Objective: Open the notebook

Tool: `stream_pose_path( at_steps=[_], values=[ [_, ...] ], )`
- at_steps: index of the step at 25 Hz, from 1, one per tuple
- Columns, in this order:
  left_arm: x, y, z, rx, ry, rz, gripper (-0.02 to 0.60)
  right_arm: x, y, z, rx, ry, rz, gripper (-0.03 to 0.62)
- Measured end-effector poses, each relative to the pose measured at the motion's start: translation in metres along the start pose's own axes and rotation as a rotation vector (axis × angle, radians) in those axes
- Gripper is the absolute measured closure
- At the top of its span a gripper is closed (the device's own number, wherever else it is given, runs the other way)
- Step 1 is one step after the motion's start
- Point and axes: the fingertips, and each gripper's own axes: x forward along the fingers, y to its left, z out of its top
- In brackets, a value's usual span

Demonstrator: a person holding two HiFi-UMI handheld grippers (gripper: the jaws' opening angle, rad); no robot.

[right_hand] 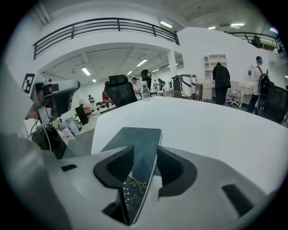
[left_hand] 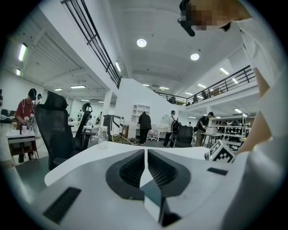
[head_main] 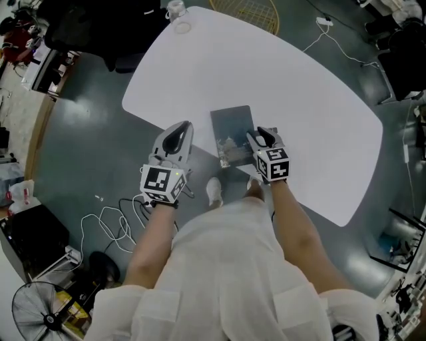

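A dark teal notebook (head_main: 231, 126) lies closed near the front edge of the white table (head_main: 299, 100). My right gripper (head_main: 255, 140) is at its near right corner. In the right gripper view the notebook (right_hand: 137, 137) runs from the table (right_hand: 216, 121) back between the jaws, and my right gripper (right_hand: 145, 152) is shut on its near edge, where a gold pattern shows on the cover. My left gripper (head_main: 180, 130) hovers left of the notebook over the table's edge and holds nothing. In its own view the left gripper (left_hand: 146, 153) is shut, with only a thin slit between the jaws.
A clear bottle (head_main: 176, 12) stands at the table's far edge. A black office chair (left_hand: 56, 130) is beyond the table on the left. Cables (head_main: 113, 223) and a fan (head_main: 40, 313) are on the floor to my left. People (left_hand: 144, 127) stand far off.
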Motion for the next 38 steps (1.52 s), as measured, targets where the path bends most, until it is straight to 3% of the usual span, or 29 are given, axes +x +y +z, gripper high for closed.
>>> stream_pose_path(
  at_steps=[19, 38],
  values=[
    [0.003, -0.003, 0.0, 0.01, 0.017, -0.006, 0.557, 0.012, -0.003, -0.023, 0.091, 0.099, 0.015, 0.453],
    [0.002, -0.002, 0.004, 0.021, 0.008, -0.015, 0.557, 0.01, -0.003, -0.017, 0.108, 0.102, 0.007, 0.465]
  ],
)
